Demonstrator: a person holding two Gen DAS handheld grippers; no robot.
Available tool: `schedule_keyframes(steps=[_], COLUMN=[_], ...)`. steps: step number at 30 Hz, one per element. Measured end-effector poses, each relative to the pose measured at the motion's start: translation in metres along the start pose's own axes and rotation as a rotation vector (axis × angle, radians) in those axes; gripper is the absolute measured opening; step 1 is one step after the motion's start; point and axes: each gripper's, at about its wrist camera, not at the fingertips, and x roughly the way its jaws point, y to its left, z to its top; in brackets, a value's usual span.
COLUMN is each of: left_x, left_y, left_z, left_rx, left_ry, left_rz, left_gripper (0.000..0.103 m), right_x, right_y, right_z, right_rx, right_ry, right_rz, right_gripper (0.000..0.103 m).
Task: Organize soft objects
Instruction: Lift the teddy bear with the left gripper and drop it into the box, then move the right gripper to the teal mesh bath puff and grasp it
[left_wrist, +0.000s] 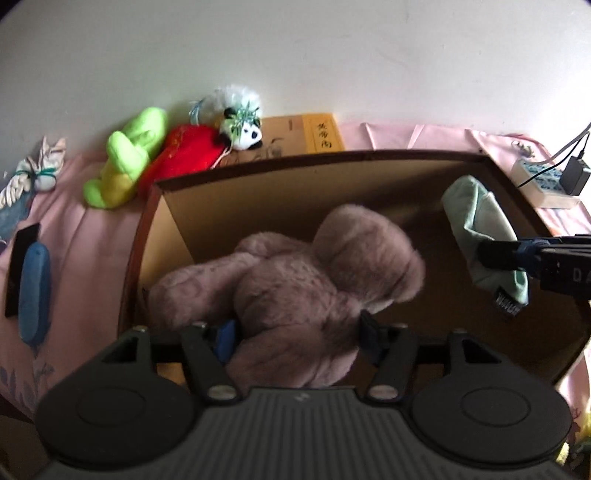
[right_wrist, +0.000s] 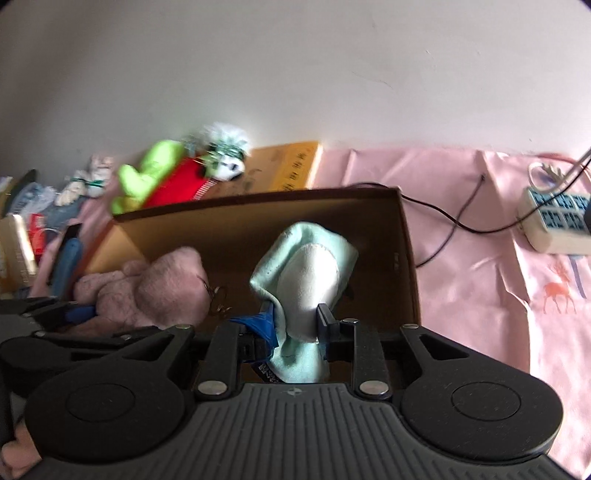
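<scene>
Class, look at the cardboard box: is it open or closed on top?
Open. The cardboard box has no lid over it, so the pink plush toy and mint cloth show between its walls.

A: Non-task stuff. We've got a pink sheet (right_wrist: 461, 280) across the right, and a white wall (left_wrist: 295, 55) up top.
B: We also log the power strip (right_wrist: 554, 225) far right, a black adapter (left_wrist: 574, 175) plugged in and a black cable (right_wrist: 454, 221) beside it.
A: Top centre, a yellow box (left_wrist: 321, 134) with writing.
B: Left edge, a blue oblong thing (left_wrist: 35, 291), blurry.

Fluffy mauve plush toy (left_wrist: 295, 280) lying in matt cardboard box (left_wrist: 258, 192), soft mint terry cloth (right_wrist: 306, 280), pink cotton sheet (right_wrist: 461, 229) creasing.
</scene>
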Motion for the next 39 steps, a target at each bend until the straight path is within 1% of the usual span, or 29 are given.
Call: schedule_keyframes(steps=[3,6,9,10,11,12,13,17,23,27,34,39], left_x=[-0.001,-0.001,-0.002,-0.003,-0.006,-0.009,-0.012,-0.024,-0.046,-0.064,-0.094,-0.111], left_y=[-0.001,0.001,0.002,0.002,0.001,0.001,0.001,-0.002,-0.009,-0.012,-0.026,-0.036], left_z=[0.0,0.001,0.0,0.0,-0.001,-0.001,0.0,-0.001,-0.004,-0.009,-0.028,-0.045], left_rx=[0.011,-0.002,-0.02,-0.022,-0.024,-0.03,-0.037,-0.039,-0.025,-0.027,0.009,0.025], left_ry=[-0.026,-0.032,-0.029,-0.031,-0.036,-0.039,-0.041,-0.058,-0.077,-0.1,-0.13,-0.132], left_rz=[0.029,0.039,0.032,0.033,0.033,0.037,0.042,0.071,0.117,0.126,0.162,0.174], left_gripper=[0.074,0.074,0.074,0.074,0.074,0.074,0.074,0.074,0.074,0.074,0.074,0.075], right_x=[0.006,0.012,0.012,0.011,0.01,0.007,0.004,-0.009,-0.038,-0.057,-0.089,-0.109], right_y=[-0.002,-0.004,-0.012,-0.012,-0.009,-0.005,-0.004,-0.008,-0.004,0.005,0.014,0.02], right_z=[-0.003,-0.004,-0.003,-0.003,-0.004,-0.006,-0.008,-0.011,-0.018,-0.028,-0.049,-0.063], right_rx=[0.025,0.029,0.107,0.114,0.09,0.062,0.056,0.1,0.11,0.105,0.105,0.093], right_ry=[0.01,0.014,0.016,0.015,0.011,-0.009,-0.025,-0.027,-0.062,-0.088,-0.127,-0.144], right_rz=[0.008,0.02,0.102,0.095,0.052,0.02,0.022,0.072,0.118,0.133,0.151,0.152], right_gripper=[0.009,0.01,0.011,0.011,0.012,0.011,0.011,0.011,0.011,0.011,0.012,0.012])
